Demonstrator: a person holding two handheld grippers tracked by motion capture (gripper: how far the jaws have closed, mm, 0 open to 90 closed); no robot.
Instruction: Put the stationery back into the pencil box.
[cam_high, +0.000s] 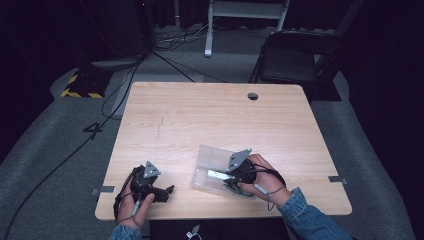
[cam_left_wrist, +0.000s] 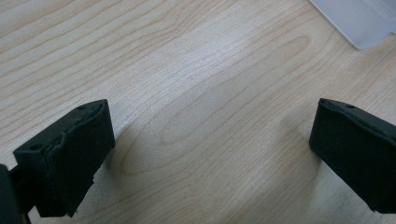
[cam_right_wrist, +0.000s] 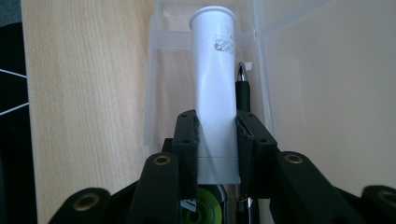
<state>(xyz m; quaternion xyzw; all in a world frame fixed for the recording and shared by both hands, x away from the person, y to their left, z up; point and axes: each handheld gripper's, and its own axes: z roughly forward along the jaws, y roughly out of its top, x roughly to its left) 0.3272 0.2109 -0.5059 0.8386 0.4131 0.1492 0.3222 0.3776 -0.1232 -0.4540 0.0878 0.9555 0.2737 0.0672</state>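
Right gripper (cam_right_wrist: 215, 140) is clamped on a white tube (cam_right_wrist: 214, 70), both pads pressing its flattened lower end; the capped end points away from the camera. The tube hangs over the open tray of a clear plastic case (cam_right_wrist: 152, 93). A black pen (cam_right_wrist: 242, 91) lies in that tray just beside the tube, its silver tip near the case's far wall. Something green and black sits under the jaws, too close to identify.

In the high view the right gripper (cam_high: 231, 176) is over the clear plastic case (cam_high: 212, 159) near the front edge of the wooden table (cam_high: 210, 115), with the tube (cam_high: 218, 175) lying across the case.

Left gripper (cam_left_wrist: 210, 154) rests on bare tabletop, jaws wide apart, nothing between them. A corner of the case (cam_left_wrist: 359, 23) shows beyond it. In the high view it (cam_high: 169, 190) sits at front left, well apart from the case.
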